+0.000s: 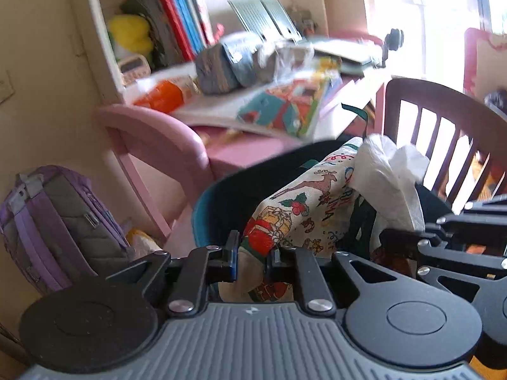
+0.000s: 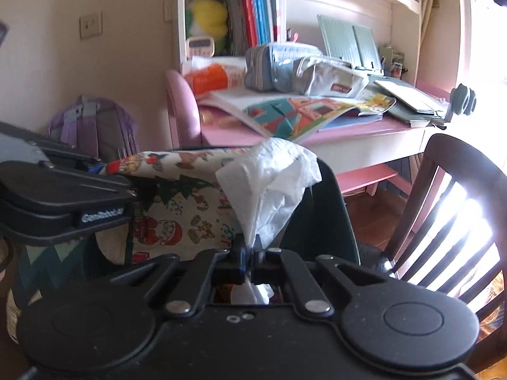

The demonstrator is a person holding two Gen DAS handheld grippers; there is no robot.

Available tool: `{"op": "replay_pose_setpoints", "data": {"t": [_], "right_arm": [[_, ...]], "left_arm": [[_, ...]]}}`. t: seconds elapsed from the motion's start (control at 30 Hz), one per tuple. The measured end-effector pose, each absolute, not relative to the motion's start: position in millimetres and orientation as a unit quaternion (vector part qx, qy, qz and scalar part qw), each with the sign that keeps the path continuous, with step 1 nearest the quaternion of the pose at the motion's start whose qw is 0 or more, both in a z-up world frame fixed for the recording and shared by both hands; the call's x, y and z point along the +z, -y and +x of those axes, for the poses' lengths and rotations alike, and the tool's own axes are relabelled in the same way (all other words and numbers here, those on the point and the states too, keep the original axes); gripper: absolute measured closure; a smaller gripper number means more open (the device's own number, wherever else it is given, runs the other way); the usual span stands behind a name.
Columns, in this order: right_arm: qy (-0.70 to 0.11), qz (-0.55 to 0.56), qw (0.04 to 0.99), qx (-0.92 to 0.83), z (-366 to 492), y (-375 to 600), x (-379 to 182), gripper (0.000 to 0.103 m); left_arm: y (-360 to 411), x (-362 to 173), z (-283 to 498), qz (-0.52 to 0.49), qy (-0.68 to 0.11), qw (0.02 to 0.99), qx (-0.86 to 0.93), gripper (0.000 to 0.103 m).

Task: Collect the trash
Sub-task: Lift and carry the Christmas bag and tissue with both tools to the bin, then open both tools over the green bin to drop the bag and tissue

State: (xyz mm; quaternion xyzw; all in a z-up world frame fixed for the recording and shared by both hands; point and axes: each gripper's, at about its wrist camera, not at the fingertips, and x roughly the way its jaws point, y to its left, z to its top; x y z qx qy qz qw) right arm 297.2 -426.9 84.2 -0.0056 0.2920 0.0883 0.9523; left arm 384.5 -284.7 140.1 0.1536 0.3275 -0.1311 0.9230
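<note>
Pink desk (image 2: 364,133), "GenRobot.AI" left gripper (image 2: 101,215)

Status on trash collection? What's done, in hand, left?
Done: the white tissue is picked up, pinched in the right gripper. In hand: the left gripper holds the Christmas-print bag by its edge, with the tissue at its opening but not yet dropped. Left: release the tissue into the bag. The cluttered pink desk shows no obvious further trash.

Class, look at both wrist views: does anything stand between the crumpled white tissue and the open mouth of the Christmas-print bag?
Nothing visible does. The right claw pinches the crumpled white tissue directly beside the Christmas-print fabric bag, whose edge the left claw grips.
</note>
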Motion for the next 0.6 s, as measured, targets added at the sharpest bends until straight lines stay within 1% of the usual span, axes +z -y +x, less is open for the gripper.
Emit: {"op": "replay_pose_setpoints", "data": {"t": [0.13,0.2,0.37,0.43,0.47,0.5,0.53,0.57,0.6], "right_arm": [[-0.302,-0.013,0.949,0.09,299,429,78,0.095],[-0.301,-0.015,0.95,0.084,298,430,77,0.089],[-0.302,-0.008,0.95,0.083,298,439,77,0.085],[-0.302,-0.006,0.95,0.083,296,442,77,0.083],[-0.301,-0.006,0.95,0.083,296,443,77,0.08],[-0.301,-0.007,0.95,0.083,294,444,78,0.076],[-0.299,-0.008,0.951,0.081,293,444,78,0.071],[-0.296,-0.01,0.952,0.074,291,445,80,0.07],[-0.293,-0.009,0.953,0.073,290,447,81,0.071]], "left_arm": [[292,127,393,0.164,-0.355,0.909,-0.143,0.088],[295,122,396,0.167,-0.365,0.904,-0.146,0.087],[304,112,399,0.18,-0.381,0.894,-0.155,0.085],[306,109,398,0.179,-0.39,0.889,-0.159,0.082],[307,108,398,0.179,-0.393,0.888,-0.159,0.076],[307,108,397,0.177,-0.394,0.888,-0.157,0.065],[308,108,397,0.176,-0.394,0.889,-0.156,0.057],[308,109,395,0.175,-0.39,0.891,-0.153,0.042],[307,110,394,0.177,-0.384,0.894,-0.146,0.032]]}}
